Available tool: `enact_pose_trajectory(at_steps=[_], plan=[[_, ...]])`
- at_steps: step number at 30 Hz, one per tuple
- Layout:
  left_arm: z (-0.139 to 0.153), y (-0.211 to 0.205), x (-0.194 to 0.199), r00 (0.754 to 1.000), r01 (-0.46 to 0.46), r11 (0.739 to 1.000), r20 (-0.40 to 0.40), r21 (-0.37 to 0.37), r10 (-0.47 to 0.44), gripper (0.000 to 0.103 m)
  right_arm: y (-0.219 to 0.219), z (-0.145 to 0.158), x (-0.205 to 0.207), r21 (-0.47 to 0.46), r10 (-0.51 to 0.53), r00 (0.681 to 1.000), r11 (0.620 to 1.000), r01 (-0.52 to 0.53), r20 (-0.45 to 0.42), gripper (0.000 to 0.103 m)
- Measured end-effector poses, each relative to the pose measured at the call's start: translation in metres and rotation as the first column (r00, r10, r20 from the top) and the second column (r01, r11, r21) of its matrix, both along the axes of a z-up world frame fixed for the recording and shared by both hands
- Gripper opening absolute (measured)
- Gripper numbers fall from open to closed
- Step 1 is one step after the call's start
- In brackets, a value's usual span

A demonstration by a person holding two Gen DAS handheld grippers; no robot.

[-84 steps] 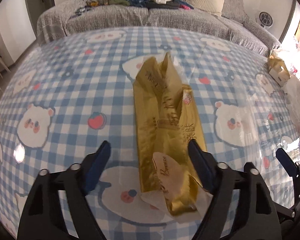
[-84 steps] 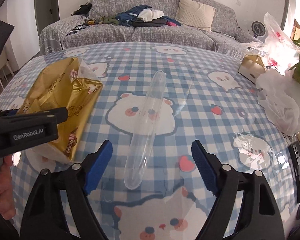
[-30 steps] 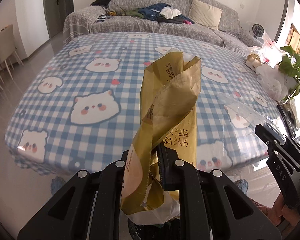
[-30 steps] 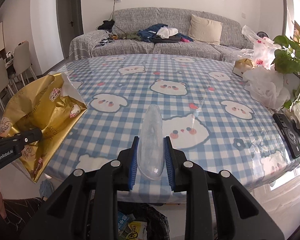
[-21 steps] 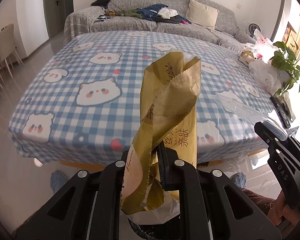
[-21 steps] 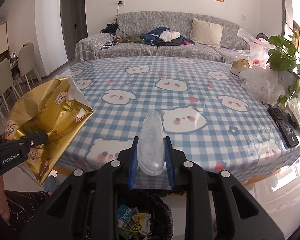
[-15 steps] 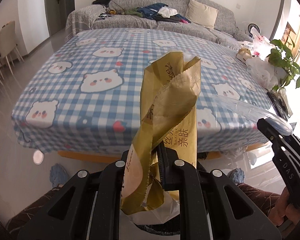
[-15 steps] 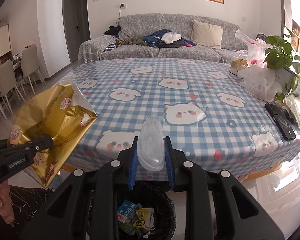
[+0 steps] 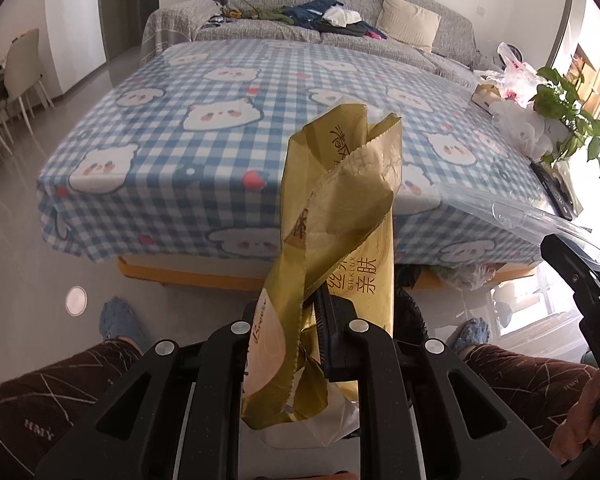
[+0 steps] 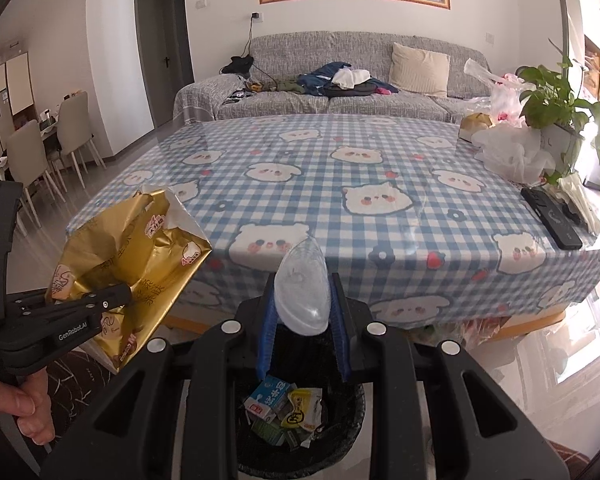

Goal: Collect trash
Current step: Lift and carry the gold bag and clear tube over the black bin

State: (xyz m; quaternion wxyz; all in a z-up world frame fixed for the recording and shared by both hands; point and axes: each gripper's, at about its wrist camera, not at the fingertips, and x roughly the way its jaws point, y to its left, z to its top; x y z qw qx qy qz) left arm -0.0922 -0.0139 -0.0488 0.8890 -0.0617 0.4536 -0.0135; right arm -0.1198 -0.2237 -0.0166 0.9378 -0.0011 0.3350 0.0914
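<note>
My left gripper [image 9: 314, 320] is shut on a crumpled gold wrapper [image 9: 340, 216] that stands up between its fingers, off the near edge of the table. The same gold wrapper [image 10: 132, 264] shows at the left of the right wrist view, clamped in the left gripper [image 10: 116, 296]. My right gripper [image 10: 302, 312] is shut on a clear plastic tube [image 10: 302, 292], held just above a black trash bin [image 10: 340, 444] that holds several wrappers. In the left wrist view the clear tube [image 9: 532, 216] pokes in from the right.
The table [image 10: 380, 216] with a blue checked bear cloth lies ahead; a phone [image 10: 552, 216], white plastic bags [image 10: 512, 152] and a potted plant [image 10: 556, 96] sit on its right side. A sofa [image 10: 340, 80] stands behind. The person's knees [image 9: 52, 396] are below.
Both grippers have drawn back from the table with their loads still held. The table edge now lies farther ahead, and the trash bin has come fully into sight under the right gripper.
</note>
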Motion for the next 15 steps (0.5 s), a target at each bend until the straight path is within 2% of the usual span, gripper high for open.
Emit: enact_pose_trajectory(at_steps=[9, 15], plan=[[-0.030, 0.009, -0.022, 0.998, -0.028, 0.999, -0.055, -0.016, 0.027, 0.014, 0.000, -0.022, -0.018, -0.008, 0.009, 0.998, 1.000, -0.010, -0.062, 0.023], [-0.037, 0.009, -0.036, 0.998, -0.032, 0.999, -0.056, -0.027, 0.030, 0.014, 0.001, -0.030, -0.039, -0.002, 0.022, 0.997, 1.000, -0.022, -0.075, 0.023]])
